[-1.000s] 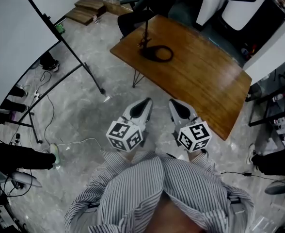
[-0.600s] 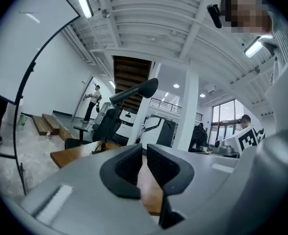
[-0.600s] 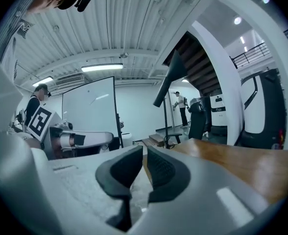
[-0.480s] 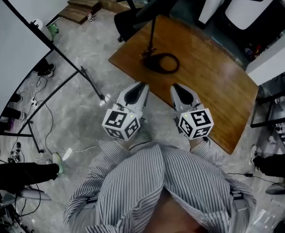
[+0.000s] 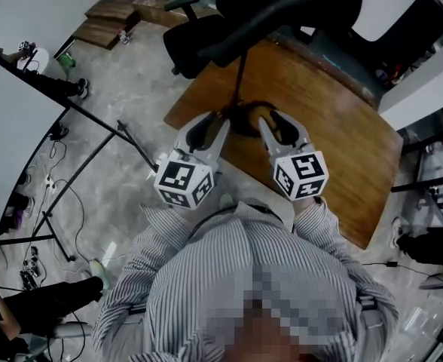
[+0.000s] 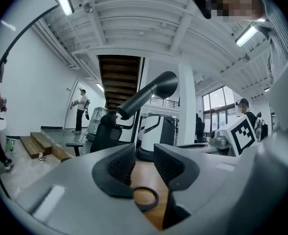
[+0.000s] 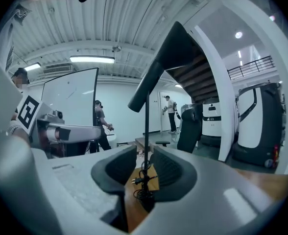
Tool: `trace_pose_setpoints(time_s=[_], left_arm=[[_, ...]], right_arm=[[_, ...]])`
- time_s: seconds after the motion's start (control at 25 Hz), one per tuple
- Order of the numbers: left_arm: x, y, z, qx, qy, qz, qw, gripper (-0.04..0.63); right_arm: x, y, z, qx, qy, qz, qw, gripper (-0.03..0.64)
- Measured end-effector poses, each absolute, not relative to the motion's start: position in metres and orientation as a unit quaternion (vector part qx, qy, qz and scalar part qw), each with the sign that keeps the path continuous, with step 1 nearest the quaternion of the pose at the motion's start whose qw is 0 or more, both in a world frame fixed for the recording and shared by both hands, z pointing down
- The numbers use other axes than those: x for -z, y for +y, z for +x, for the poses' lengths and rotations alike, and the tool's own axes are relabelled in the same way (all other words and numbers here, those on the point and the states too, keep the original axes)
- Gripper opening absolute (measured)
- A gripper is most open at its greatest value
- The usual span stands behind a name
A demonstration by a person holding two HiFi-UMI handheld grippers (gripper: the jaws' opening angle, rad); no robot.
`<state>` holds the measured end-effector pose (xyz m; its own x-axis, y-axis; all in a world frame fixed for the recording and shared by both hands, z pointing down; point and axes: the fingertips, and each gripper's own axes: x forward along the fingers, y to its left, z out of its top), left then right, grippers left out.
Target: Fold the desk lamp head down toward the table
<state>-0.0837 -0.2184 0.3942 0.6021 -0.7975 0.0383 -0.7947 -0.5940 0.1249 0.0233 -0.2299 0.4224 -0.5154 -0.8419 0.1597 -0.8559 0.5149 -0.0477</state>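
Print-wise, black-and-white square marker patterns are being shown on the left cube (image 5: 182, 181) and the right cube (image 5: 302, 176), and that's the print that can be made out.

Both tools are being held out roughly level over the near edge of the wooden table (image 5: 334, 134), a glossy brown top with visible grain and rounded corners. The left gripper (image 5: 206, 125) is being opened. Its ribbed dark pads are standing apart, and just bare wood and the lamp's dark ring base (image 6: 145, 198) are being seen through the gap, so nothing is being pinched. The right gripper (image 5: 276, 124) is being opened too. The thin black pole (image 7: 146, 126) and a tangle of cord (image 7: 143, 180) are being framed in its gap, with no pad pressing on them.

The desk lamp (image 5: 240, 66) is being stood near the table's left end, right by both sets of jaws. Its lamp head (image 5: 282, 10), a long matte black tube, is being held up at a tilt atop the pole.

The gripper shells are being seen as smooth pale grey plastic. A black office chair (image 5: 187, 44) is being parked behind the table on a mottled grey floor (image 5: 123, 179). A striped shirt (image 5: 244, 285) is being worn by the person.
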Motion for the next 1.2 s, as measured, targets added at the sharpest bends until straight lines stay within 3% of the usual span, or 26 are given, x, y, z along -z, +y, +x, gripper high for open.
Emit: trace_pose_setpoints(time_s=[0.32,0.64,0.8,1.08,1.2], left_arm=[[-0.374,-0.268,-0.086,-0.013,-0.460,0.888,0.005,0.213],[-0.341,-0.307,-0.081,-0.071,-0.458,0.879,-0.116,0.285],[-0.335,-0.320,-0.077,-0.088,-0.449,0.878,-0.140,0.295],[-0.325,-0.329,-0.068,-0.111,-0.441,0.870,-0.193,0.292],[-0.323,-0.329,-0.063,-0.129,-0.438,0.861,-0.223,0.261]], right_arm=[[-0.417,-0.297,-0.004,-0.028,-0.887,0.452,0.085,0.114],[-0.415,-0.337,-0.027,0.004,-0.886,0.459,0.068,0.121],[-0.414,-0.337,-0.037,0.010,-0.890,0.454,0.053,0.060],[-0.414,-0.338,-0.041,-0.012,-0.898,0.438,0.040,0.052],[-0.415,-0.338,-0.038,-0.016,-0.899,0.437,0.037,0.051]])
